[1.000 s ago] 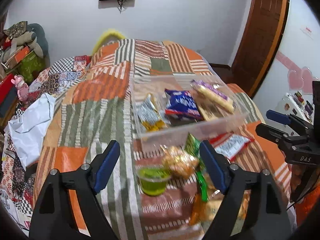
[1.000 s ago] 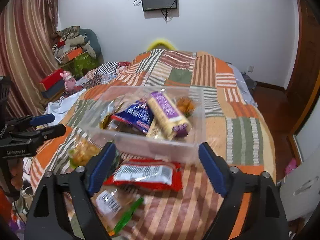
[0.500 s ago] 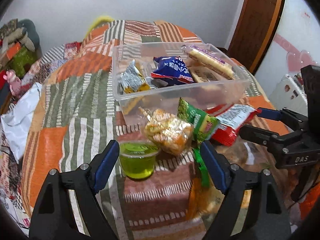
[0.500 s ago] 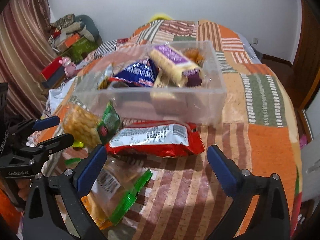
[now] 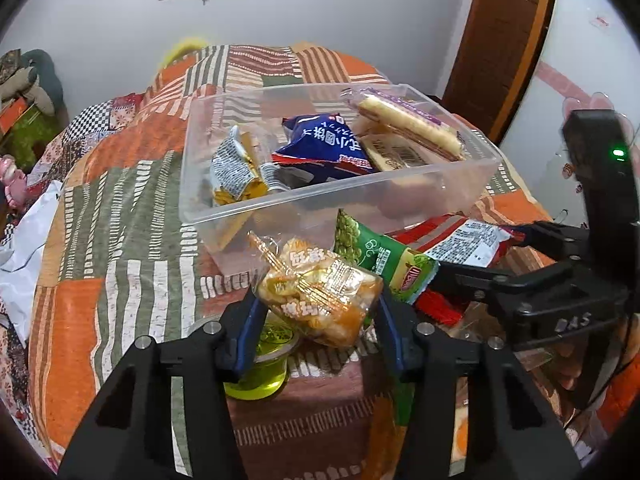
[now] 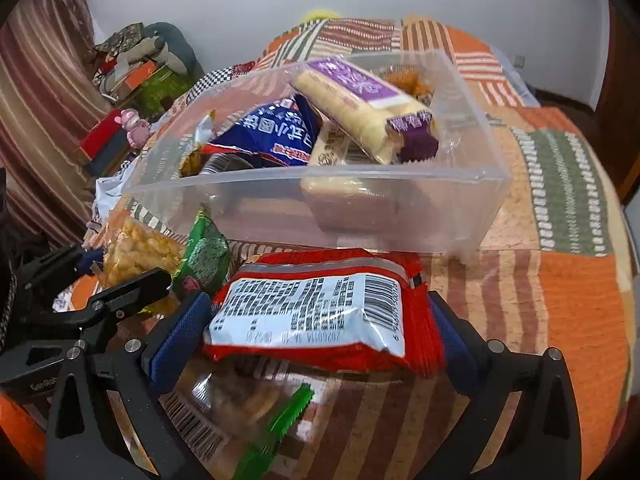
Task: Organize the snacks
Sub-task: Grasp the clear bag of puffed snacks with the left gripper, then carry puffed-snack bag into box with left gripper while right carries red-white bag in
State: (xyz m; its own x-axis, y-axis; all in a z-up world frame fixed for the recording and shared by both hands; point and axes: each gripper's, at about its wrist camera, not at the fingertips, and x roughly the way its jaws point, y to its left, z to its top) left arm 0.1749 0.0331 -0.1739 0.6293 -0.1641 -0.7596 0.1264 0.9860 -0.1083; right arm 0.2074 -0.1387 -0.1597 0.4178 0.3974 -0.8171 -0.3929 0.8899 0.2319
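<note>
Both claws are down over the loose snacks that lie on the bed just in front of the clear plastic tub (image 5: 400, 184), on the side nearest the person.

The left claw (image 5: 316, 312) is closing, and the clear packet of golden puffed snacks (image 5: 320, 296) sits right between its blue pads; they look to be just reaching the wrapper's sides, though I can't say they press yet. A green jelly cup (image 5: 260, 364) stands just below and left of that packet.

The right claw (image 6: 320, 324) is opening to its widest, with the red packet (image 6: 320, 316) lying crosswise between its pads, long axis running pad to pad, so it spans nearly the whole gap. Neither pad grips it.

The tub lies straight ahead of both claws, its near wall just beyond each packet. A green pea packet (image 5: 380, 260) leans between the two.
</note>
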